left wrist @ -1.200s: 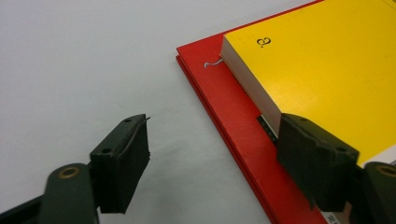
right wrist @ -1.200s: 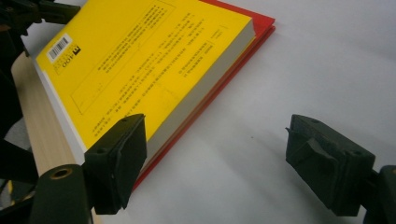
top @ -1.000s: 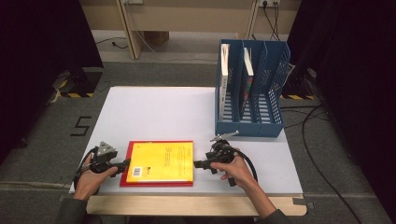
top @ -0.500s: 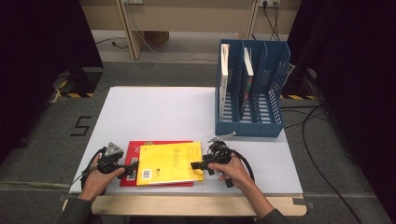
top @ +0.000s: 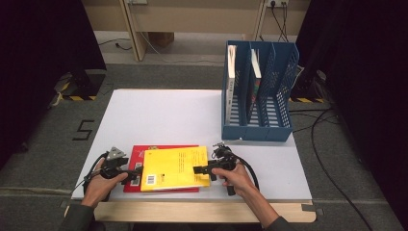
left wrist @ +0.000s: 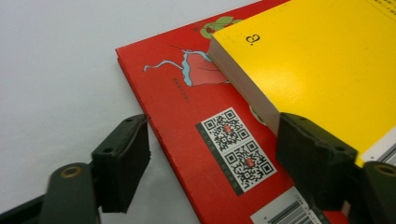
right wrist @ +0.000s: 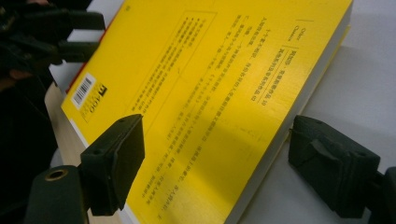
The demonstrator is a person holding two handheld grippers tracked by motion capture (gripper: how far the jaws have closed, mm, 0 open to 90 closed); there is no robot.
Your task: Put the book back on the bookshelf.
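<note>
Yellow book [top: 176,168]: thick paperback, back cover up with barcode and small print too fine to read, lying skewed on a red book [top: 137,166] at the near edge of the white desk [top: 159,113]. The red book, largely covered by it, shows QR codes and a drawing. Right hand-held gripper [top: 199,169] straddles the yellow book's right edge, jaws apart; whether the pads press is unclear. Left hand-held gripper [top: 137,170], jaws open and lately closing, spans the red book's left edge, one pad against the yellow book's page edge. Beyond the yellow book the desk lies bare up to a blue file rack [top: 257,96] at far right.
</note>
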